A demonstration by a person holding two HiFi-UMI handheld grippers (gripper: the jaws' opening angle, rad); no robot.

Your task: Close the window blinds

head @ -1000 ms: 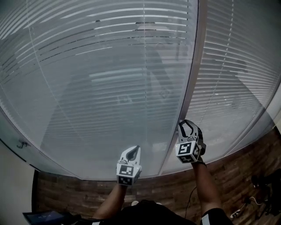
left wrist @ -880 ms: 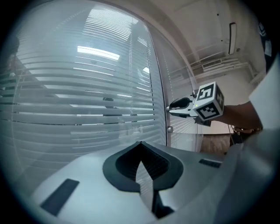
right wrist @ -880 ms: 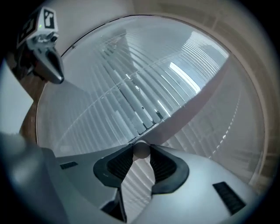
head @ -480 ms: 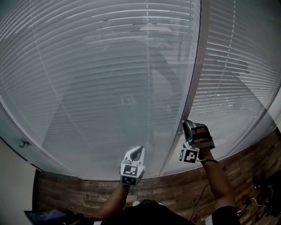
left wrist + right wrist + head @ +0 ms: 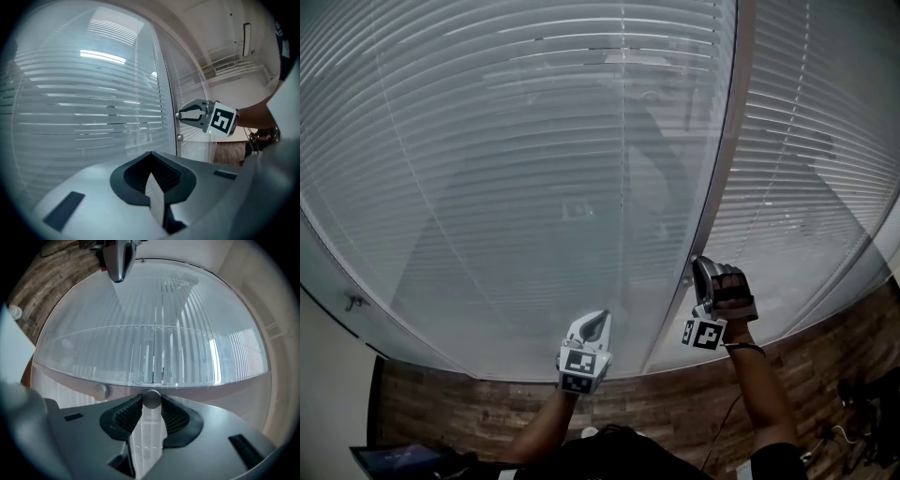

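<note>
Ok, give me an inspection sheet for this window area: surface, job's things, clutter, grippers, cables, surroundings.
Surface: glass pane; no table seen.
Job's things: blinds behind the glass, slats tilted mostly closed; round knob at the frame post.
Clutter: dark flat device at lower left.
Grippers: right gripper clamped on the knob; left gripper shut, empty, near the glass.
Cables: what looks like a thin cable on the floor, lower right.
Surroundings: wood-plank floor.

left gripper (image 5: 597,319), right gripper (image 5: 702,270): pale grey, black ribbed pads (image 5: 174,417) | marker cubes (image 5: 704,333): black-and-white | sleeve (image 5: 773,459): dark
</note>
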